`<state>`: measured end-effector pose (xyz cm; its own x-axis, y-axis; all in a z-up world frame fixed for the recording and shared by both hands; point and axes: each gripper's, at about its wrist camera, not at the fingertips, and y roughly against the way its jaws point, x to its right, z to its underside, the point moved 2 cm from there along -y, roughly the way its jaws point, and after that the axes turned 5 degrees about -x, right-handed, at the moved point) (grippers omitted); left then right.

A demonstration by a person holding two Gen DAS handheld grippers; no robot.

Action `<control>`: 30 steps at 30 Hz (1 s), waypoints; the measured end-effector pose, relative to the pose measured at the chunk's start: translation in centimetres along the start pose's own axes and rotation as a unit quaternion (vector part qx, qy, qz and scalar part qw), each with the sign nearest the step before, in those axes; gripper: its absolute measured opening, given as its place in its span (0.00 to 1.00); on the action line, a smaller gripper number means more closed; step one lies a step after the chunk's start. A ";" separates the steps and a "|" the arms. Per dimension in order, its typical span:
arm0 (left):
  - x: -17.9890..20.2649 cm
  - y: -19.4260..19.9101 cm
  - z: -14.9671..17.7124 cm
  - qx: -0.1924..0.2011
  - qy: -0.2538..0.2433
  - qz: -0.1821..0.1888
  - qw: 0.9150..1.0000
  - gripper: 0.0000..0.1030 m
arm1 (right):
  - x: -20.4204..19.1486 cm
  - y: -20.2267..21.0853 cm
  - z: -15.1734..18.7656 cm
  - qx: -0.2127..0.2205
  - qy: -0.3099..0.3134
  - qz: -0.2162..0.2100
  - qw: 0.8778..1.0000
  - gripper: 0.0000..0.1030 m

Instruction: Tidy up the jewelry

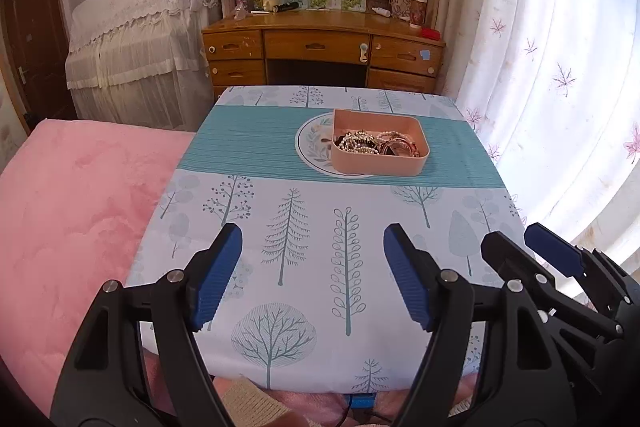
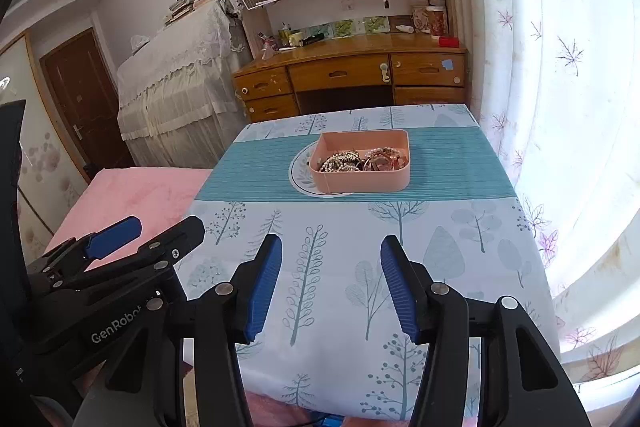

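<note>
A pink rectangular box [image 1: 380, 165] stands on a white patterned plate [image 1: 312, 143] on the teal stripe of the table's cloth. It holds a tangle of jewelry [image 1: 372, 142]: pearl bead strands, dark pieces and rose-gold bangles. The box [image 2: 362, 183], plate [image 2: 300, 173] and jewelry [image 2: 360, 159] also show in the right wrist view. My left gripper [image 1: 312, 255] is open and empty above the table's near end. My right gripper [image 2: 331, 267] is open and empty beside it, also short of the box. Each gripper shows at the edge of the other's view.
The table [image 1: 320, 287] has a tree-print cloth. A pink bed [image 1: 72, 211] lies to the left. A wooden desk [image 1: 320, 47] with bookshelves stands beyond the table. A lace-covered piano [image 1: 136, 39] is at the back left. Curtains [image 1: 560, 67] hang on the right.
</note>
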<state>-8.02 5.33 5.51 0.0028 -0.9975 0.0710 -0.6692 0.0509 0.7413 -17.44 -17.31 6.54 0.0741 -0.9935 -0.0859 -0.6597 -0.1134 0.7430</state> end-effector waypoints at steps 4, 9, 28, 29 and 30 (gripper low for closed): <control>-0.2 -0.2 0.3 -0.007 0.002 0.006 1.000 0.69 | 0.1 0.2 0.3 -0.006 -0.003 0.004 1.000 0.51; -0.2 -0.6 0.6 -0.017 0.003 0.011 1.000 0.69 | 0.4 -0.4 -0.1 -0.007 -0.005 0.011 1.000 0.51; -0.4 -1.3 1.0 -0.030 0.003 0.012 0.999 0.69 | 1.0 -1.4 0.3 -0.017 -0.010 0.011 1.000 0.51; -0.5 -1.5 1.1 -0.031 0.002 0.011 0.999 0.69 | 1.0 -1.7 0.1 -0.018 -0.011 0.012 1.000 0.51; -0.6 -1.5 1.1 -0.031 0.002 0.012 0.999 0.69 | 1.0 -1.7 0.3 -0.018 -0.011 0.012 1.000 0.51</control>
<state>-7.81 5.76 3.61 -0.0086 -0.9958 0.0916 -0.6215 0.0771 0.7796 -16.44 -18.10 5.02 0.0421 -0.9958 -0.0818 -0.6332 -0.0899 0.7688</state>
